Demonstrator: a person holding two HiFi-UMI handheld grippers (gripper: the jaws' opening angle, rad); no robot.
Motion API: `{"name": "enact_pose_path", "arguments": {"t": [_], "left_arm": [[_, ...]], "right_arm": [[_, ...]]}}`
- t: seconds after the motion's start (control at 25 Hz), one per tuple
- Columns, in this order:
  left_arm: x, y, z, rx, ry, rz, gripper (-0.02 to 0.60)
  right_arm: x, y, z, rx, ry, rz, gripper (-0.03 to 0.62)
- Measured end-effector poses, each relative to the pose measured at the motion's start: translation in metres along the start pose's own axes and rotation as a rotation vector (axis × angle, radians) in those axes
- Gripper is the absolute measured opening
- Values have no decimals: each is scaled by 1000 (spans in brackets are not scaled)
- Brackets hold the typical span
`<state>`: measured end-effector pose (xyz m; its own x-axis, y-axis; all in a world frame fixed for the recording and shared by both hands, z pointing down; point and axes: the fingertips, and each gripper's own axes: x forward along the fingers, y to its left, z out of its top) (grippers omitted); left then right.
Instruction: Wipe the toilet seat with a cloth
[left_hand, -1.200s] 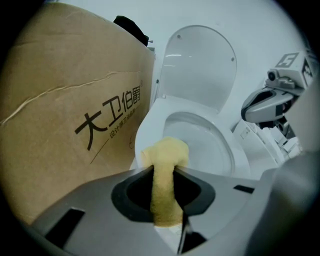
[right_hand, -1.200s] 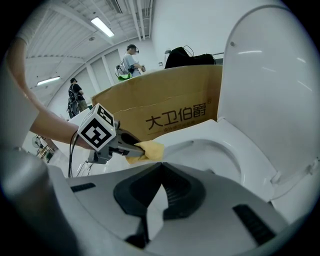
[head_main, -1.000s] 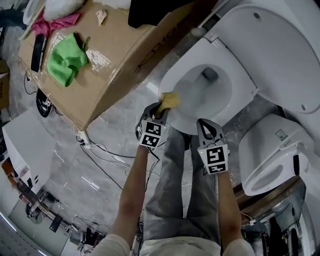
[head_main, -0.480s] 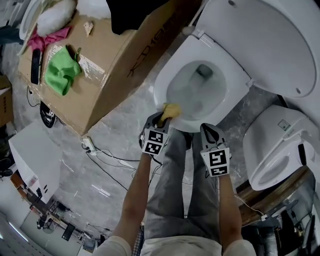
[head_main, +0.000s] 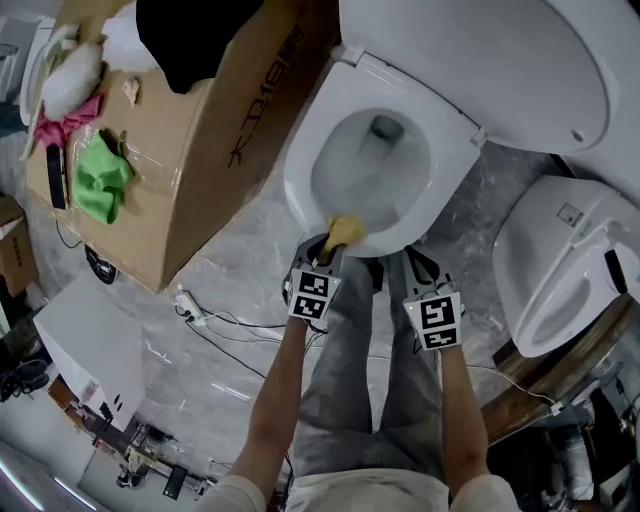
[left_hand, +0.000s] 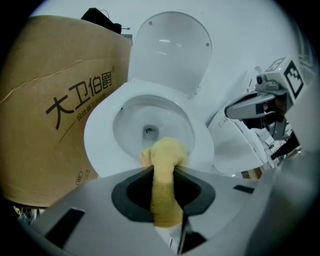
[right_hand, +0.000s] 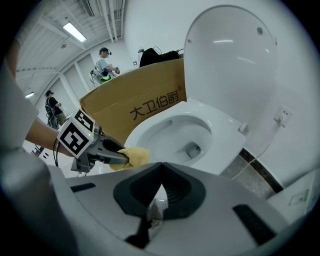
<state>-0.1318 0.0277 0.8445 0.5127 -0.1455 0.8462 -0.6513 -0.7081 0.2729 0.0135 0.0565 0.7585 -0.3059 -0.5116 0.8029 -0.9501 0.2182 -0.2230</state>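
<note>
This place is presenting as a workshop hall: a toilet and a 2nd toilet are standing beside a cardboard carton on a stone floor, cables are trailing across it, and strip lights are running along a high ceiling.

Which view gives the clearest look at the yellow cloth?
The left gripper view: the cloth fills the middle, pinched between the left claw's jaws, its end bunched at the seat. The head view shows only a small yellow bunch at the seat's front rim; the right gripper view shows it sideways at that claw's tip.
</note>
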Motion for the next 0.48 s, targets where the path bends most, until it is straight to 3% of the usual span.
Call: {"name": "enact_pose_path", "arguments": {"t": [0.48], "left_arm": [[18,-49,4,-5,25,-56,97]], "right_arm": [[-1,-23,-22,45,35,1,8]]}}
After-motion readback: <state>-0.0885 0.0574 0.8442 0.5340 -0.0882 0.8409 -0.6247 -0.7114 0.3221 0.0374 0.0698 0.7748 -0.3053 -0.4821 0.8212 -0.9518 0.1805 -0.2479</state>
